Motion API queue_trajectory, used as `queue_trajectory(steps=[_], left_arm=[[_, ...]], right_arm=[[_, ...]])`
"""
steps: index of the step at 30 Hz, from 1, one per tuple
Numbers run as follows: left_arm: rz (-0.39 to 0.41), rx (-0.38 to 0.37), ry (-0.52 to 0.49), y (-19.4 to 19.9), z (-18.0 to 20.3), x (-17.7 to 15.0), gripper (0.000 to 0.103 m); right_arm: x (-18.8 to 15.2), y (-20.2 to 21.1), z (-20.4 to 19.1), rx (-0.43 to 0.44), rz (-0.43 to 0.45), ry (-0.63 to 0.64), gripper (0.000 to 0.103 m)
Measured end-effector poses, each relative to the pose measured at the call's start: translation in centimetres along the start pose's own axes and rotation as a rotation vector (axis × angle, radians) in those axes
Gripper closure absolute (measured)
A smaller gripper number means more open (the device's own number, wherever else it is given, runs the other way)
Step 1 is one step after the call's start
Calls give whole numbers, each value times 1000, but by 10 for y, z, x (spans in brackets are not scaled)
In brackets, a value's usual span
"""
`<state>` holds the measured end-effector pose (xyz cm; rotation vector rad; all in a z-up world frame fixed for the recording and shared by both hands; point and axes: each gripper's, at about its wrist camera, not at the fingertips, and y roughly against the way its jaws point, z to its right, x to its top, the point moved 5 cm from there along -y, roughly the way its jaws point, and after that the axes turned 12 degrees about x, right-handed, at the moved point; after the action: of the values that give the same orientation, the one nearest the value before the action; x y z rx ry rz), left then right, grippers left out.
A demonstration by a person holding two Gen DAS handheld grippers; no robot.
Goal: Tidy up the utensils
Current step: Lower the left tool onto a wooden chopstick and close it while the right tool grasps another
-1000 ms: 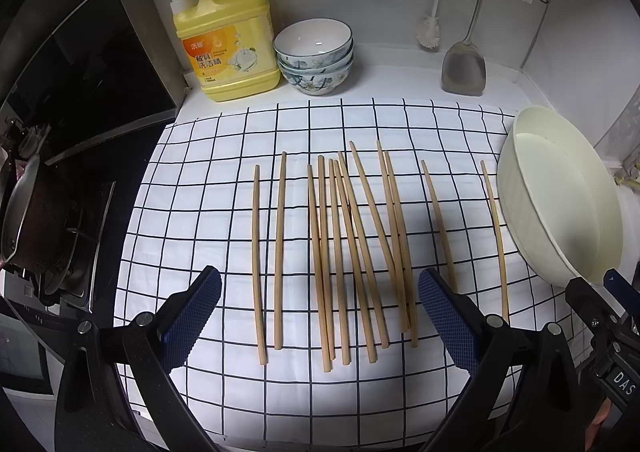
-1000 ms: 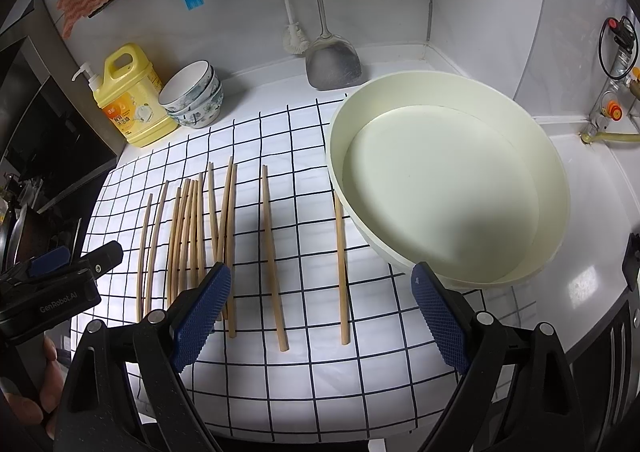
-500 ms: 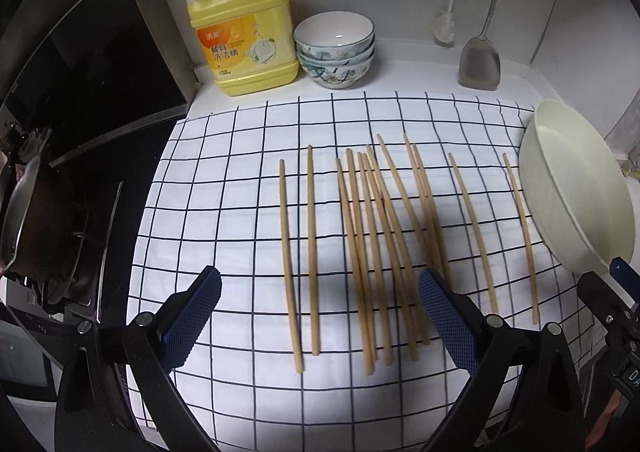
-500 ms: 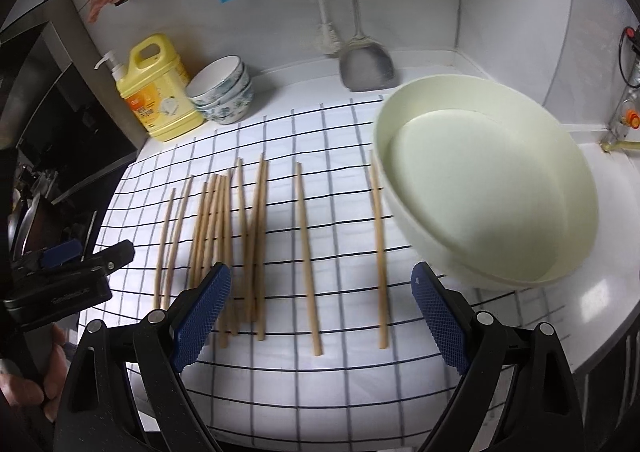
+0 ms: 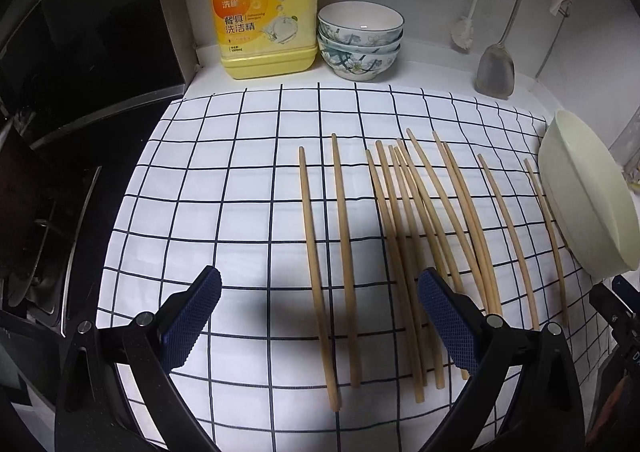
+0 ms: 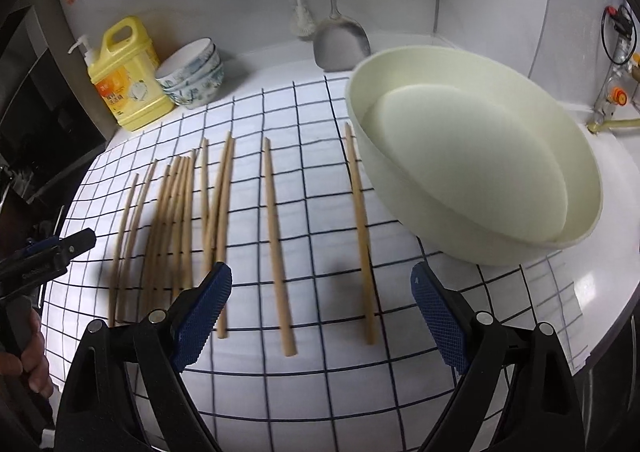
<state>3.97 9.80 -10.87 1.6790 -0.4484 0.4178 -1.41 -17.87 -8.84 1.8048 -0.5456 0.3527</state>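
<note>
Kitchen counter covered by a white cloth (image 5: 240,180) with a dark grid pattern, set against a pale wall. Wooden chopsticks (image 5: 404,236) lie on the cloth in a loose row, some bunched, some apart. A large cream basin (image 6: 480,156) sits at the cloth's right edge. Behind stand a yellow detergent bottle (image 5: 264,12), stacked patterned bowls (image 5: 360,40) and a hanging spatula (image 5: 496,68). A dark stove (image 5: 36,212) lies left. Left gripper (image 5: 320,316) and right gripper (image 6: 322,308) hover above the cloth, jaws wide apart, holding nothing.
</note>
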Motion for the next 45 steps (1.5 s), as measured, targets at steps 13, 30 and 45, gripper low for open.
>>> queue_trajectory(steps=[13,30,45], left_arm=[[-6,101,59,-38,-13,-8,6],[0,126,54,-74,-30,-8,8],[37,73,42,-76,-22,-6,28]], right_arm=[[-10,-39,24,32,-15,94,16],[-14,-62,31,-45,-27,51,17],[-8,-72,24,-82,-9,99,42]])
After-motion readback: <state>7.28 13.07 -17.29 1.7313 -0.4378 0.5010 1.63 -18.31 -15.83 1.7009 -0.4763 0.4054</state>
